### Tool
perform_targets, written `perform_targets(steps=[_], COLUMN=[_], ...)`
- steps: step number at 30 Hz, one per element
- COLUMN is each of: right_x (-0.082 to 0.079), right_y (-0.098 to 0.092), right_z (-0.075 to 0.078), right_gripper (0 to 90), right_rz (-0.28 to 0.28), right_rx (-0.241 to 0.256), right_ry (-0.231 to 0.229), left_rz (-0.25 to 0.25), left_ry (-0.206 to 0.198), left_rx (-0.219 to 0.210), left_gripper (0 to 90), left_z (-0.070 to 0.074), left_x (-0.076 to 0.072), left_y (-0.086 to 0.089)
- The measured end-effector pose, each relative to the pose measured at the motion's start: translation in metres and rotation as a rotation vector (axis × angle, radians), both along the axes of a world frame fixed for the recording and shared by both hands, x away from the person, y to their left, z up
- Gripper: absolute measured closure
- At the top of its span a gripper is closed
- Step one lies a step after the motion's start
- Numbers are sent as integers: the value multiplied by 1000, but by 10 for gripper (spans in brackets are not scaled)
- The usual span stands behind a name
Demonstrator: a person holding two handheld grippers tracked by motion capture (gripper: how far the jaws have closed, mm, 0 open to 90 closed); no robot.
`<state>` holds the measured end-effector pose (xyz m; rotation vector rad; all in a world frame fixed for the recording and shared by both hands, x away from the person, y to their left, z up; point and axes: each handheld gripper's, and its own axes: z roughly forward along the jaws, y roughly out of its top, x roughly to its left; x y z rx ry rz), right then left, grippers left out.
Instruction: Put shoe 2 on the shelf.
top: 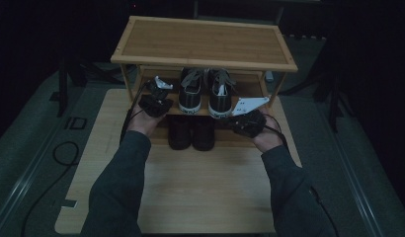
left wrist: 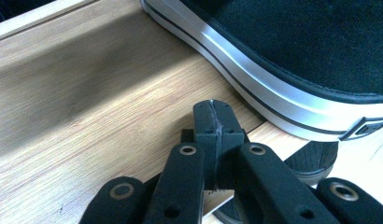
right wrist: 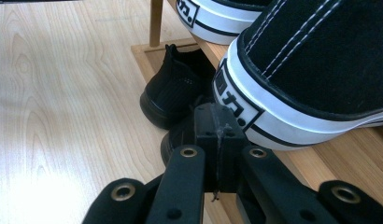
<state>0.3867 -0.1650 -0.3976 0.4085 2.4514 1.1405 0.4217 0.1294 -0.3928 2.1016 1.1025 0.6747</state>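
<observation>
1. Left gripper [left wrist: 213, 116] is resting with jaws pressed together, empty, on the rack's middle shelf [left wrist: 87, 107]; a black sneaker [left wrist: 311, 51] is sitting at its two o'clock.
2. Right gripper [right wrist: 216, 122] is likewise closed on nothing, its sneaker [right wrist: 311, 70] at one o'clock.
3. Both sneakers are already standing shelved; darker shoes [top: 190, 132] are waiting below, so little seems left.

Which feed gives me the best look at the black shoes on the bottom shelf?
Right gripper view: the black shoes' heels sit lit and close. High view shows the pair dark, without detail. Left gripper view catches one sole edge.
</observation>
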Motion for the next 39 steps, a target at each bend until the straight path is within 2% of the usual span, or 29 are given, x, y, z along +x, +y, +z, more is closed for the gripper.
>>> perform_targets(steps=[5, 20, 26, 29, 36, 38, 39], right_x=[0, 1, 2, 3, 3, 4, 5], right_y=[3, 7, 9, 9, 9, 9, 9], right_z=[-2, 4, 3, -2, -1, -2, -2], right_gripper=[900, 900, 900, 900, 900, 900, 900], right_rz=[2, -5, -5, -13, -23, -46, -45], right_rx=[-16, -6, -33, -29, -29, -37, -36], right_ry=[-2, -22, -27, -20, -24, -41, -34], left_rz=[0, 1, 4, 4, 0, 0, -1], left_ry=[0, -2, -4, -3, 2, 0, 1], left_rx=[0, 6, 4, 2, -4, -1, -2], left_gripper=[900, 900, 900, 900, 900, 900, 900], left_z=[0, 0, 0, 0, 0, 0, 0], left_x=[0, 0, 0, 0, 1, 1, 1], left_y=[0, -1, -1, -1, 0, 0, 0])
